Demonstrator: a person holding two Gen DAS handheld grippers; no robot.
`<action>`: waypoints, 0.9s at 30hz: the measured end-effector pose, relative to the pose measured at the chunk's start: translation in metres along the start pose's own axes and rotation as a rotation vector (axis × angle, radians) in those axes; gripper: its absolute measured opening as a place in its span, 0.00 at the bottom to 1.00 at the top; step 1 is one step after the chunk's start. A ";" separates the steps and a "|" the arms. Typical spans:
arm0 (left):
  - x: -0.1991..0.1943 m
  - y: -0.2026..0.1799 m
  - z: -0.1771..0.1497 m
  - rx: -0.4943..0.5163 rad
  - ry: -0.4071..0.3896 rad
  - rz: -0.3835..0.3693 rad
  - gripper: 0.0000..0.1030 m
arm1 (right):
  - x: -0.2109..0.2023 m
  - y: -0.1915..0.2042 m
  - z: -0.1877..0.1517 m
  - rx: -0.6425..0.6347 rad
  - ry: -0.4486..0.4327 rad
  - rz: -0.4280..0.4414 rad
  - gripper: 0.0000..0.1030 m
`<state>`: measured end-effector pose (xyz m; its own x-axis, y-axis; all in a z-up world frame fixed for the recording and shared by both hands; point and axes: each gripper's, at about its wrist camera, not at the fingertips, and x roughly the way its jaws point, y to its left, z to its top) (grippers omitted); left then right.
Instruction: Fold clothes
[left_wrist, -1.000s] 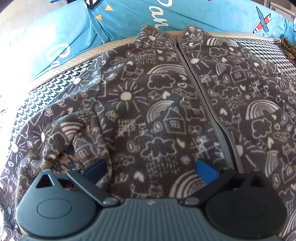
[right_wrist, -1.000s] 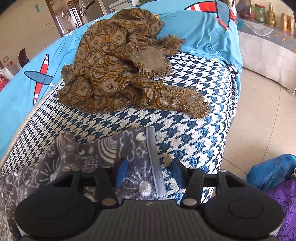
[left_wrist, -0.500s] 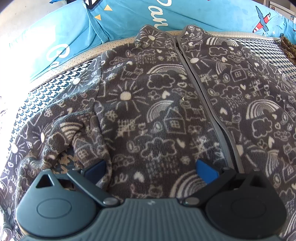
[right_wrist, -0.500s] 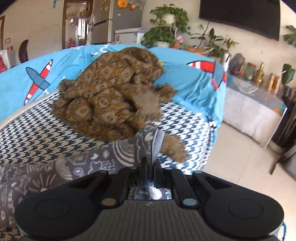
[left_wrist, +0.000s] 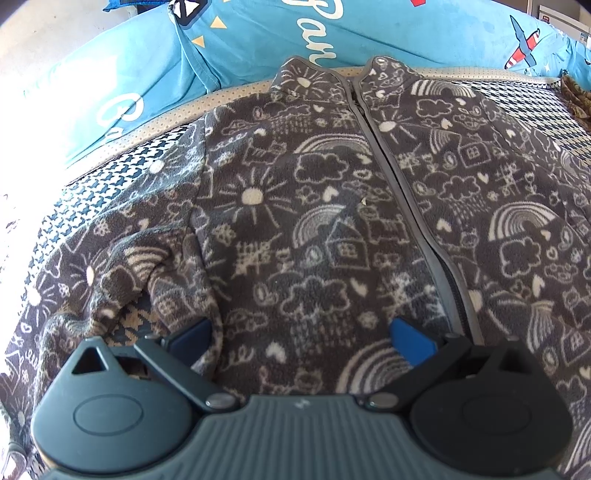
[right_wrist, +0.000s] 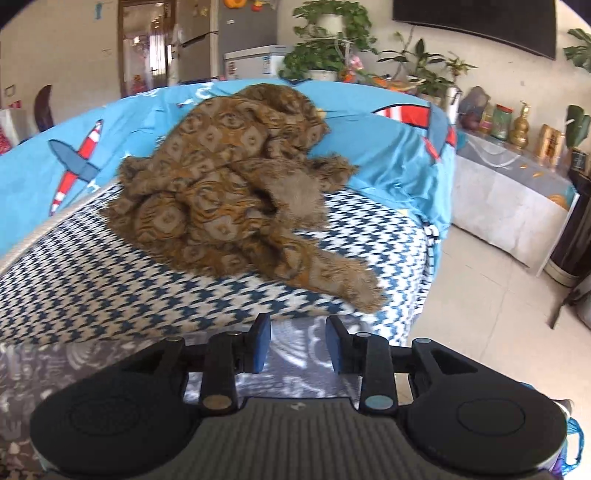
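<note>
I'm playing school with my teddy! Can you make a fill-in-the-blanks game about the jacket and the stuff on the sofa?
1. The grey fleece jacket has a zipper that is ____ all the way up to the collar.
2. The left tool has its two blue pads wide ____ above the jacket.
3. The crumpled blanket is ____ in colour.
4. The cushion behind the blanket shows a red and blue ____.

Missing words: closed; open; brown; airplane

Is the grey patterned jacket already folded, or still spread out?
Spread out: the jacket lies flat on the sofa, front up, zipper closed, its sleeve out to the side.
</note>
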<state>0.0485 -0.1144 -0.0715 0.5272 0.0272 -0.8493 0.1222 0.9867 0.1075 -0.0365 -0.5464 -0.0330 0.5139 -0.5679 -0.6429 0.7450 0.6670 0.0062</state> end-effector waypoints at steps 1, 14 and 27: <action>0.000 0.000 0.000 -0.004 -0.002 -0.001 1.00 | -0.001 0.008 -0.001 -0.009 0.013 0.046 0.31; -0.005 0.000 -0.005 -0.012 -0.020 -0.009 1.00 | -0.035 0.107 -0.032 -0.209 0.092 0.456 0.32; 0.000 -0.003 -0.008 0.026 0.014 -0.014 1.00 | -0.063 0.194 -0.074 -0.419 0.107 0.723 0.32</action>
<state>0.0416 -0.1166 -0.0759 0.5138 0.0154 -0.8578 0.1518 0.9824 0.1085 0.0443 -0.3460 -0.0478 0.7453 0.1023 -0.6589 0.0179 0.9847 0.1732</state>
